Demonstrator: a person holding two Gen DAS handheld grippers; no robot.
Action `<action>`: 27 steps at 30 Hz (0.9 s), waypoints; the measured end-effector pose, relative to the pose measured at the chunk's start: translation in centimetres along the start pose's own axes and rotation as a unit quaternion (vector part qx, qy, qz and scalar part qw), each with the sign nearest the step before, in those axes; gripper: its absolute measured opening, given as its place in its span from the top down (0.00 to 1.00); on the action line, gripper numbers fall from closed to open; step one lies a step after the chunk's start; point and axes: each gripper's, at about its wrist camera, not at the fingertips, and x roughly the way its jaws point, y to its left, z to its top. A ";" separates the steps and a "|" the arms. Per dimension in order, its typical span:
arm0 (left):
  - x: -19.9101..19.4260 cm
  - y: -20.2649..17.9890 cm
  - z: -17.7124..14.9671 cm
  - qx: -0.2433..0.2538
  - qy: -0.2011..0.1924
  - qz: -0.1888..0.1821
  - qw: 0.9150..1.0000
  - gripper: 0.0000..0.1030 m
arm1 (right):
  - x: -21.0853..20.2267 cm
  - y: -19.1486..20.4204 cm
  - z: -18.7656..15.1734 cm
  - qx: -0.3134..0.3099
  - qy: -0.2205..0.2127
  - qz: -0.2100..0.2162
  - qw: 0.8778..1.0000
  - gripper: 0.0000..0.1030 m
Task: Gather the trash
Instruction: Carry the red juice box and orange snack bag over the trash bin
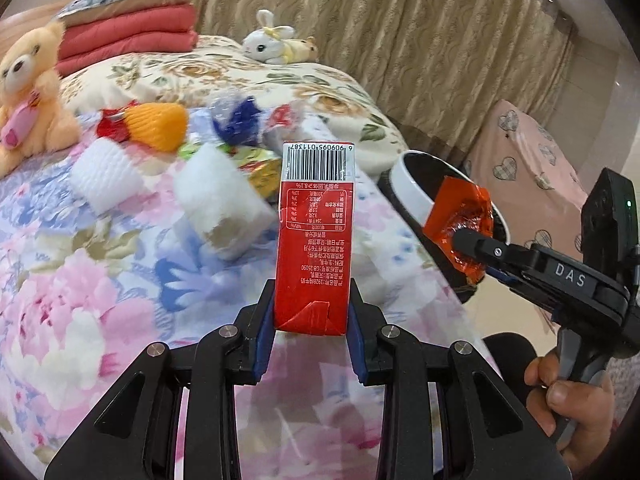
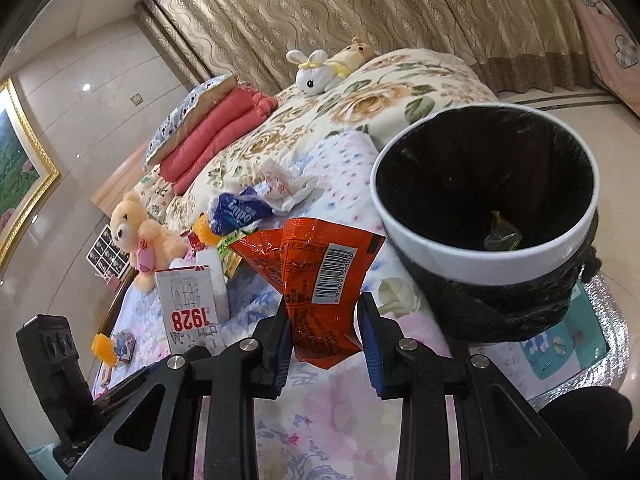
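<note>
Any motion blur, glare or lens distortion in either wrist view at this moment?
Left wrist view: the litter pile and teddy are smeared by motion blur, while the carton in the left claw stays sharp. Right wrist view: crisp throughout; fisheye bends the curtains; the wrapper shows slight sheen.

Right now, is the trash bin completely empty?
No, in the right wrist view a small crumpled yellowish wrapper already lies at the bottom of the black-lined trash bin.
</note>
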 end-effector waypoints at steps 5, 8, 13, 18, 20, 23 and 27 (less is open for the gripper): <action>0.5 -2.2 0.6 0.024 0.003 -0.017 1.000 0.71 | -1.1 -1.0 0.7 0.005 -0.013 -0.008 1.000 0.70; 0.9 -3.4 1.1 0.034 0.005 -0.026 0.999 0.71 | -1.6 -1.7 1.0 0.009 -0.017 -0.014 1.000 0.70; 1.6 -5.0 2.1 0.047 0.007 -0.038 0.998 0.71 | -2.4 -2.9 1.6 0.017 -0.025 -0.024 0.999 0.70; 2.6 -6.3 2.9 0.060 0.012 -0.044 0.997 0.71 | -3.1 -4.5 2.2 0.025 -0.032 -0.035 0.999 0.70; 3.0 -6.9 3.3 0.066 0.014 -0.047 0.997 0.71 | -3.4 -5.2 2.6 0.029 -0.034 -0.040 0.998 0.70; 3.7 -7.8 3.7 0.074 0.019 -0.051 0.996 0.71 | -3.6 -5.9 3.1 0.032 -0.037 -0.048 0.998 0.70; 4.9 -8.7 4.2 0.083 0.027 -0.055 0.995 0.71 | -3.7 -7.0 3.8 0.036 -0.039 -0.057 0.997 0.70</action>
